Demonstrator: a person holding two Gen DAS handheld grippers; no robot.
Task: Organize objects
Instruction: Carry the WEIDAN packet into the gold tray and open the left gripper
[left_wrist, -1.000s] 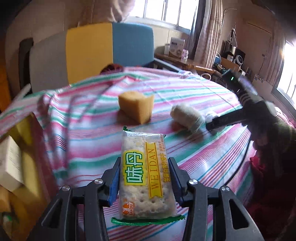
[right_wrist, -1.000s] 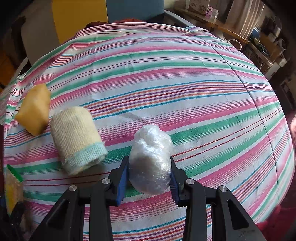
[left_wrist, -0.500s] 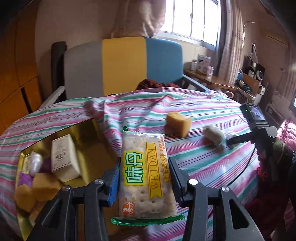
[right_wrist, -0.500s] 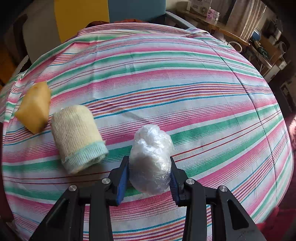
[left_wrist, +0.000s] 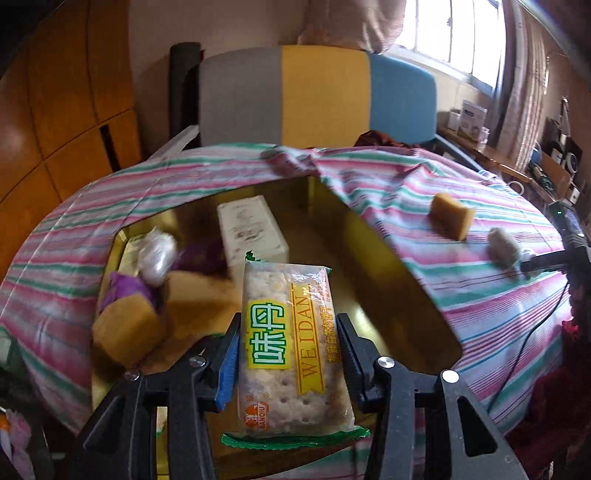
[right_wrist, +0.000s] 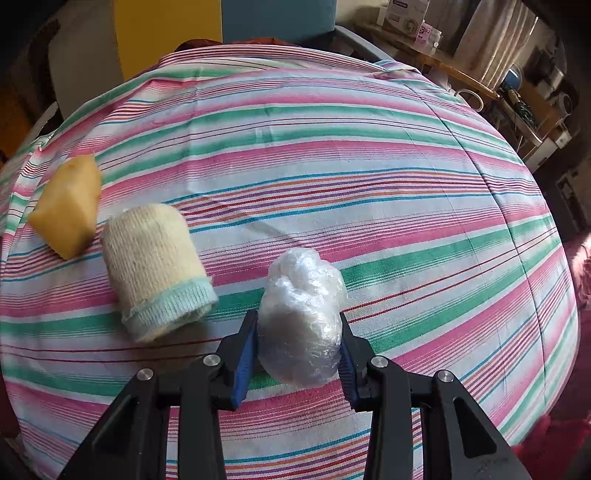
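My left gripper (left_wrist: 288, 354) is shut on a clear cracker packet (left_wrist: 291, 347) with a yellow label, held over a gold tray (left_wrist: 373, 254) sunk into the striped cloth. In the tray lie a white box (left_wrist: 251, 229), a plastic-wrapped ball (left_wrist: 157, 254), a purple item (left_wrist: 129, 291) and a yellow sponge (left_wrist: 125, 328). My right gripper (right_wrist: 297, 350) is shut on a crumpled clear plastic bundle (right_wrist: 301, 317) just above the cloth. Beside it lie a cream knitted roll (right_wrist: 155, 269) with a pale green cuff and a yellow sponge wedge (right_wrist: 68, 206).
A striped tablecloth (right_wrist: 332, 155) covers the round table. A grey, yellow and blue chair (left_wrist: 317, 96) stands behind it. Shelves with boxes and clutter (right_wrist: 524, 92) line the right wall. The right gripper's cable (left_wrist: 532, 332) trails across the cloth.
The left gripper has swung left with the cracker packet, from over the cloth by the sponge to over the gold tray. The right gripper has stayed put, still gripping the plastic bundle.
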